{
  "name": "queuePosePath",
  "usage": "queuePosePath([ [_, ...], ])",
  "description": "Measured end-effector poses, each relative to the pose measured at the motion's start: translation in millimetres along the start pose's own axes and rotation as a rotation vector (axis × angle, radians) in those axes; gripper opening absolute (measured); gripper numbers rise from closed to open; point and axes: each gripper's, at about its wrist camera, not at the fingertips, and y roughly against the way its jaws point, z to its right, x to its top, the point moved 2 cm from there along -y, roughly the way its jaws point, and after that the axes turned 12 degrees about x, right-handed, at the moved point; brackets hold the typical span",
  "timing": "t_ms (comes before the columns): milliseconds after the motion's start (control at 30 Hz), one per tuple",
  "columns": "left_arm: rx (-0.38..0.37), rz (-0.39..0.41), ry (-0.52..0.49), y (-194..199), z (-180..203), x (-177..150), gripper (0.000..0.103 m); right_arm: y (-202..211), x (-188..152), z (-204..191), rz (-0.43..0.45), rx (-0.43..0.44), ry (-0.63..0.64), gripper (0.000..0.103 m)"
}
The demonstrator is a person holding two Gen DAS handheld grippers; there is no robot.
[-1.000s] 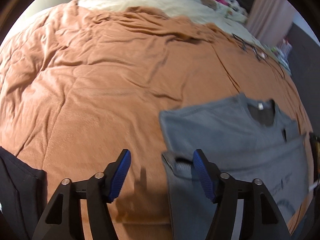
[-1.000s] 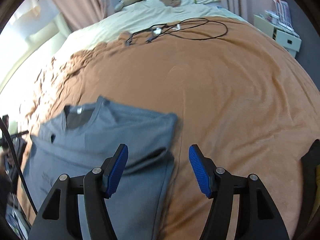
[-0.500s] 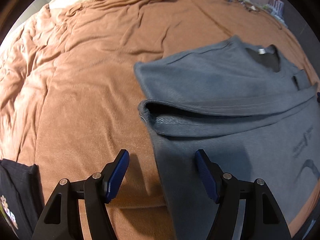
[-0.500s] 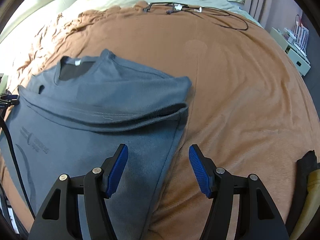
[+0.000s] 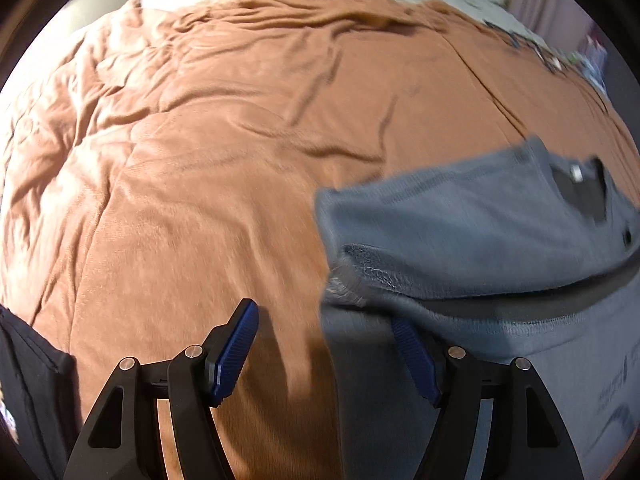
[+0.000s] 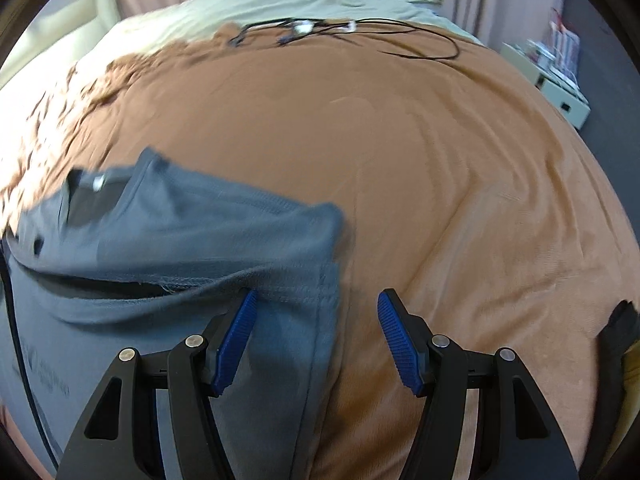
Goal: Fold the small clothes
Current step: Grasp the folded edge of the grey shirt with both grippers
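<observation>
Brown blanket (image 5: 224, 184) is covering the bed, with a grey T-shirt (image 5: 472, 220) lying folded on it.

Left gripper (image 5: 324, 354) is hovering spread wide at the shirt's edge, its blue pad (image 5: 414, 354) partly tucked under the hem; right gripper (image 6: 314, 340) is hanging released at the opposite edge, gripping nothing. Black cables (image 6: 352, 32) are trailing far up the bed, and a dark garment (image 5: 28, 380) is sitting beside the left gripper.

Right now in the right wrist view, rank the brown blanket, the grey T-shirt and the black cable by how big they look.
1. brown blanket, fills most of the view.
2. grey T-shirt, though nearness to the camera enlarges it.
3. black cable, thin and far away.
</observation>
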Motion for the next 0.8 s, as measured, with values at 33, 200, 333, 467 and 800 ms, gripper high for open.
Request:
queuePosePath([
  [33,-0.006,0.005,0.026,-2.0,-2.2,2.5,0.069,-2.3,0.5,3.5,0.004,0.007,-0.020,0.046],
  [200,-0.085,0.018,0.102,-7.4,-6.1,5.8,0.052,-10.3,-0.8,14.1,0.019,0.080,-0.081,0.034],
  [333,-0.123,0.038,0.099,-2.6,-6.0,-0.9,0.041,-10.3,-5.0,15.5,0.022,0.120,-0.065,0.030],
  [467,-0.153,0.050,0.103,4.8,-5.5,-3.8,0.015,-5.4,-6.5,15.5,0.024,0.134,-0.044,0.016],
  [800,-0.094,0.114,0.099,35.5,-12.3,-8.3,0.006,23.4,-9.6,-15.3,0.062,0.032,0.046,0.003],
])
